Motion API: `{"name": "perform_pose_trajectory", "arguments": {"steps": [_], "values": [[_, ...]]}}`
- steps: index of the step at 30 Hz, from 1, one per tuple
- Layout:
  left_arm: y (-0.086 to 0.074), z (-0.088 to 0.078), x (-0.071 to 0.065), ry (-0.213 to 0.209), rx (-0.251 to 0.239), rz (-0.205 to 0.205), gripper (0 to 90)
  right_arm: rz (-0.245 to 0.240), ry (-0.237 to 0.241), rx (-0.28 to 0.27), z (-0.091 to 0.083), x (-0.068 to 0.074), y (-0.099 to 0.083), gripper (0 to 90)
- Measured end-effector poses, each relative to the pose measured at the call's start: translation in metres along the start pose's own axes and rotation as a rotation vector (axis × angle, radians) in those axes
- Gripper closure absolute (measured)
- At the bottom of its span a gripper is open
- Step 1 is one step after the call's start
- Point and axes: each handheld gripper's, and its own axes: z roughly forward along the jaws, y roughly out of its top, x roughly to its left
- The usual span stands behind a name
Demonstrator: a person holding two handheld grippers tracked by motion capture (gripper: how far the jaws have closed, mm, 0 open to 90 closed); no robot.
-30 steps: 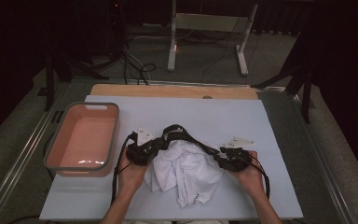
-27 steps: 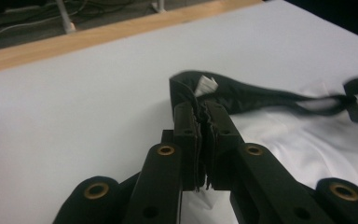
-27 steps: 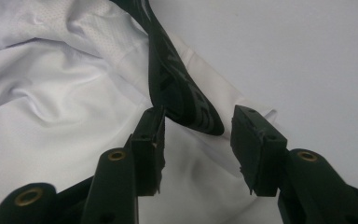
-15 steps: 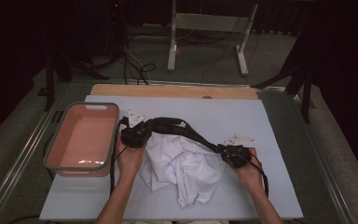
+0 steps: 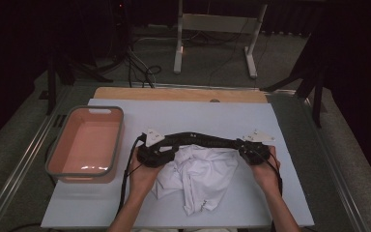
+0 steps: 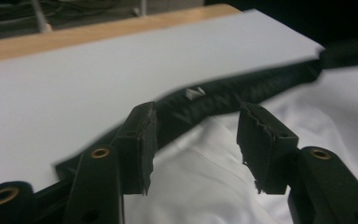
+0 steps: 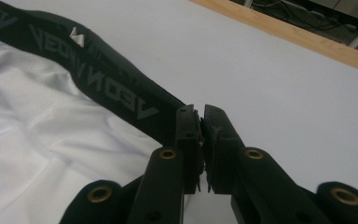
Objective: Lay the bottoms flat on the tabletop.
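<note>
A white garment (image 5: 200, 176) with a black lettered waistband (image 5: 203, 140) lies crumpled in the middle of the table (image 5: 198, 116). The waistband runs in a nearly straight line between the two grippers. My left gripper (image 5: 170, 149) is at its left end. Its jaws have just been opening and stand apart (image 6: 193, 140), with the waistband (image 6: 242, 91) and white cloth (image 6: 196, 186) lying between them unpressed. My right gripper (image 5: 242, 149) has just closed and is shut (image 7: 201, 126) on the waistband's (image 7: 98, 74) right end.
A pink basin (image 5: 58, 166) with a grey rim stands at the table's left side. A wooden strip (image 5: 174, 94) edges the far side of the table. Stand legs and cables lie on the floor beyond.
The waistband has gone from a raised loop to a straight line. The right gripper moved right and away with its end. The left gripper came back down and its jaws opened.
</note>
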Motion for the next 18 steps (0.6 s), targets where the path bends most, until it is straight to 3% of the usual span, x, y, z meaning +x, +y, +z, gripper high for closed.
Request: {"name": "perform_pose_trajectory", "arguments": {"steps": [5, 10, 13, 16, 18], "values": [[-0.019, 0.005, -0.019, -0.056, 0.045, 0.014, 46.3, 0.018, -0.008, -0.003, -0.001, -0.008, -0.001, 84.8], [-0.035, 0.017, -0.03, -0.074, 0.097, 0.032, 46.3, 0.024, -0.007, -0.013, -0.005, -0.01, -0.002, 84.7], [-0.041, 0.024, -0.035, -0.05, 0.113, 0.058, 42.1, 0.039, -0.009, -0.024, -0.008, -0.013, -0.002, 84.7], [-0.042, 0.031, -0.037, 0.006, 0.118, 0.099, 34.3, 0.047, -0.016, -0.029, -0.01, -0.016, -0.003, 84.6], [-0.043, 0.037, -0.035, 0.016, 0.145, 0.095, 27.7, 0.046, -0.019, -0.031, -0.011, -0.018, -0.004, 84.7]]}}
